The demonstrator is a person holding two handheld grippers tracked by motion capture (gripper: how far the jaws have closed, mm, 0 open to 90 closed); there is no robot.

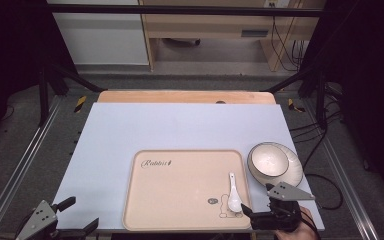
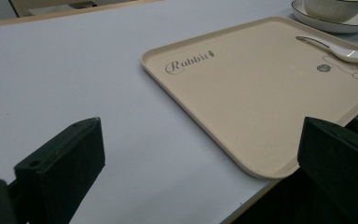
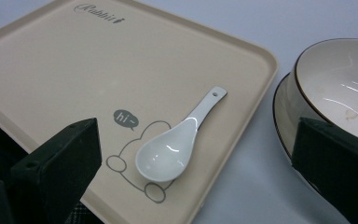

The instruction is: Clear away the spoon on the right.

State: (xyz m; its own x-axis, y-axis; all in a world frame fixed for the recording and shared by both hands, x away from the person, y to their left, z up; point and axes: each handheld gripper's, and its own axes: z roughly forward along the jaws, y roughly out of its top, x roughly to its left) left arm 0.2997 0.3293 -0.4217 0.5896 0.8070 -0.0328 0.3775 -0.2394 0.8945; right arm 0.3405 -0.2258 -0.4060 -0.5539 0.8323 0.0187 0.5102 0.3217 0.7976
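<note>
From the high view, a white ceramic spoon (image 1: 234, 194) lies on the beige tray (image 1: 180, 200) at its right side, bowl end toward the right gripper (image 1: 260, 202), whose jaws stand apart and empty.

The left gripper view shows the left gripper (image 2: 191, 163) over the desk (image 2: 74, 70), jaws wide, nothing held.

In the right gripper view the glossy spoon (image 3: 175, 144) rests over a printed bear, a bowl (image 3: 340, 88) nearby.

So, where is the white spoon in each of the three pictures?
High view: the spoon lies at the tray's near right corner, by the rabbit drawing.
Left gripper view: it lies at the upper right, bowl end to the right.
Right gripper view: it lies in the centre, between the black jaws.
Shared landmark: the bowl on its plate, beside the tray.
</note>
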